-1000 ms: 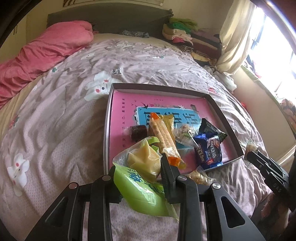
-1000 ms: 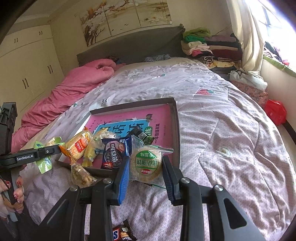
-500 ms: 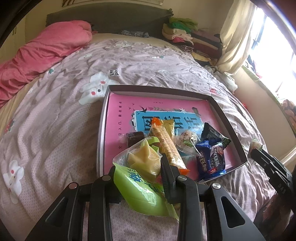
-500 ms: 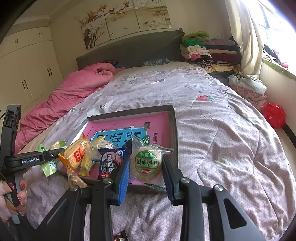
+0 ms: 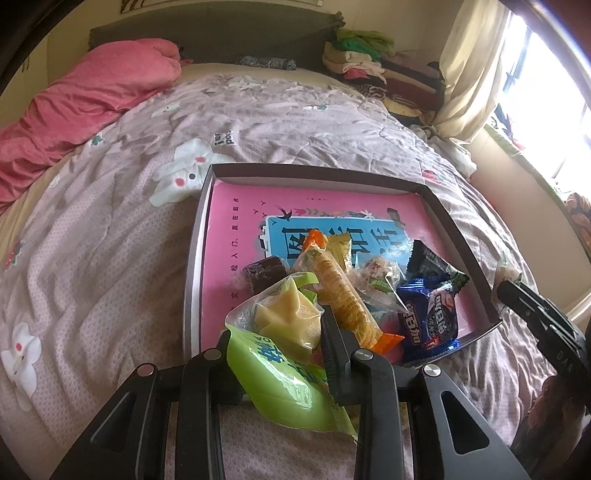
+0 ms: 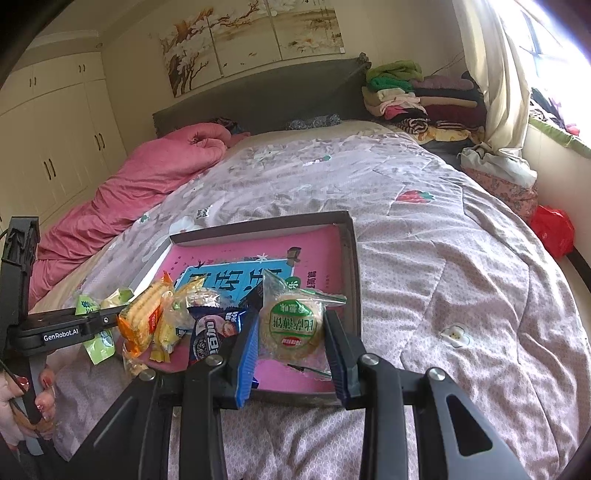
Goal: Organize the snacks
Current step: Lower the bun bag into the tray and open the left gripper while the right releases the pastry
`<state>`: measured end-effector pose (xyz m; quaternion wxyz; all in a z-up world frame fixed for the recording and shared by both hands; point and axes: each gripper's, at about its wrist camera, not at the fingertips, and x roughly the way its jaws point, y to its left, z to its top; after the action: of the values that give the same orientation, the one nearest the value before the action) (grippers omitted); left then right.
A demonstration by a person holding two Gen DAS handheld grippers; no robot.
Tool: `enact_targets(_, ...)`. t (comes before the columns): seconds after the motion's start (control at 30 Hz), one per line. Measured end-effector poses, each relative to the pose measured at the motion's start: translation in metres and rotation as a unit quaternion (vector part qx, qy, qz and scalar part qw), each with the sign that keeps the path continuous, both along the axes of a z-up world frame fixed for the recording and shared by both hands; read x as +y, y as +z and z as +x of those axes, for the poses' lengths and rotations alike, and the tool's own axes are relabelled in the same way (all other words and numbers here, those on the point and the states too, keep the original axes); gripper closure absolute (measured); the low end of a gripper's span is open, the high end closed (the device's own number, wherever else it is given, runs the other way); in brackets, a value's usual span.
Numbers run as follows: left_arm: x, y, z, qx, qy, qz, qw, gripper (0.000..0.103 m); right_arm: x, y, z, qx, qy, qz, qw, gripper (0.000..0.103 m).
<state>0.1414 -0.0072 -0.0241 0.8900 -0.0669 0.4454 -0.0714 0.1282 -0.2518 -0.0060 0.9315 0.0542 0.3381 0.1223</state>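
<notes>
Snacks (image 5: 284, 332) now carried nearer over tray (image 5: 195, 229) by tongs (image 5: 277, 343).

Pink tray (image 5: 221, 236) (blue panel); green packet (image 5: 280, 384); lilac floral quilt (image 5: 110, 240); pink duvet (image 5: 85, 99).

A home bedroom: a bed (image 6: 424, 236) spread with a floral quilt (image 5: 110, 229), a pink duvet (image 6: 147, 177) bunched by the dark headboard (image 6: 266, 96), folded clothes (image 6: 417, 96) stacked alongside, cream wardrobes (image 6: 55, 136), a 3-panel blossom painting (image 6: 251, 33) and a curtained window (image 6: 506, 74).
</notes>
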Motion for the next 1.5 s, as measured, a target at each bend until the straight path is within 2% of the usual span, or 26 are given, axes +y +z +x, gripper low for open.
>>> enact_targets(0.53,0.002,-0.011,0.004,0.011,0.002,-0.001,0.9999,0.07,0.004,-0.006,0.014,0.002,0.003,0.0,1.0,0.068)
enact_targets(1.07,0.003,-0.012,0.004,0.015,-0.002,-0.01,0.9998,0.07,0.024,-0.036,0.024,0.037,0.029,-0.032,0.998,0.068)
enact_targets(1.4,0.001,-0.01,0.003,0.015,-0.006,-0.015,0.9998,0.07,0.015,-0.036,0.022,0.045,0.025,-0.009,0.999,0.067)
enact_targets(1.5,0.001,-0.008,0.002,0.014,-0.006,-0.014,0.9998,0.07,0.013,-0.033,0.018,0.042,0.023,-0.003,0.999,0.064)
